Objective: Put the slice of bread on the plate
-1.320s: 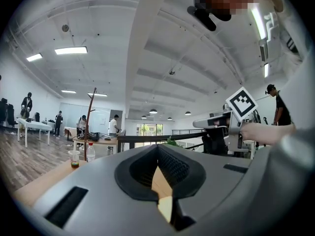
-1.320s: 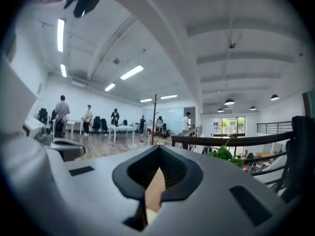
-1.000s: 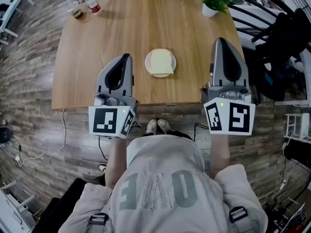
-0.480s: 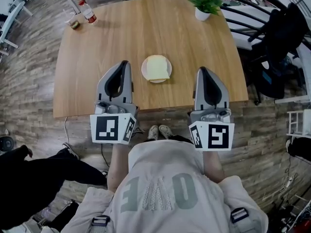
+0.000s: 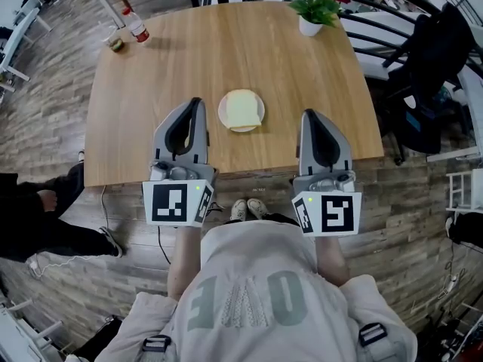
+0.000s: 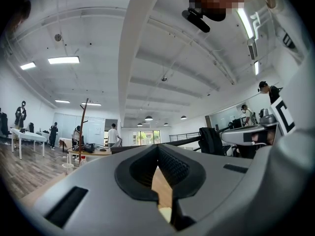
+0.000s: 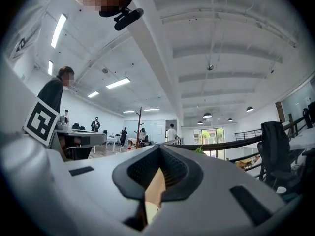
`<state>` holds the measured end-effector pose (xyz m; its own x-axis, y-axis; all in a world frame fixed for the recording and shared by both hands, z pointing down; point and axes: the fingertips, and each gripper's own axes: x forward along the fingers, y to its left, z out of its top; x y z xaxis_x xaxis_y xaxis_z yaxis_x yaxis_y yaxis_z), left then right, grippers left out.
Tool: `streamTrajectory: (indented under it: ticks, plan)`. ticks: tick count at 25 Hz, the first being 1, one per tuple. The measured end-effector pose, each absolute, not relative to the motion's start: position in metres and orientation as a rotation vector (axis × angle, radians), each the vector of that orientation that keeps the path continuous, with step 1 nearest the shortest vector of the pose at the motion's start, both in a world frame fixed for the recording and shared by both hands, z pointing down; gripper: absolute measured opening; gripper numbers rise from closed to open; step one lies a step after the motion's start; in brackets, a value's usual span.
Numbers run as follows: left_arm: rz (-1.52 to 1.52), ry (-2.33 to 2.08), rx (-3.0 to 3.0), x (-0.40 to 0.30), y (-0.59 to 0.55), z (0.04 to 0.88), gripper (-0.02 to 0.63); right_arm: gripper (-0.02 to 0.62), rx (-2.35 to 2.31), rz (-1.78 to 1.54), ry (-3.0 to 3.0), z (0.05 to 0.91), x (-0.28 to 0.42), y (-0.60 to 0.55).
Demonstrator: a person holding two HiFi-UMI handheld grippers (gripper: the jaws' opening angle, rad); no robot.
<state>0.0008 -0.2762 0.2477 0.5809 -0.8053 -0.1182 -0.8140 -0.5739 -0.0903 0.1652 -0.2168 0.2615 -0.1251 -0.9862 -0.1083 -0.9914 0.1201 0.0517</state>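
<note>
I have both grippers level over the near edge of the table (image 5: 151, 66), pointing away from me. The bread (image 5: 242, 108) is not in either of them. It lies flat on the plate (image 5: 222, 112), which sits on the table ahead of the grippers and between their two lines.

The left gripper (image 5: 198, 102) has its tips just beside the plate's left rim. The right gripper (image 5: 309, 115) stands clearly farther off on the other side, so the left is the nearer one. From the left tips the bread lies to the right and very slightly ahead. From the right tips it lies to the left.

In each gripper view the jaw tips meet, left gripper (image 6: 158, 145) and right gripper (image 7: 160, 146). Behind the tips only a thin wedge of wood shows. Both jaws are closed with nothing between the pads.

The slice looks nearly square and perhaps a little longer along the line away from me, but it is small in the head view, so I would not lean on that.

As I read it, the task's end state is already met, since the bread rests inside the plate's rim. Any coming move would be to back off, and the left gripper's closeness to the rim is what needs watching.
</note>
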Motion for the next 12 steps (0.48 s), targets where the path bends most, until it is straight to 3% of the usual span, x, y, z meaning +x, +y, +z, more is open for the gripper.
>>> streamTrajectory:
  ticks: [12]
  plan:
    - [0.112,1.378,-2.642,0.001,-0.265,0.239,0.008,0.015,-2.07,0.208,2.279,0.256,0.177,-0.203]
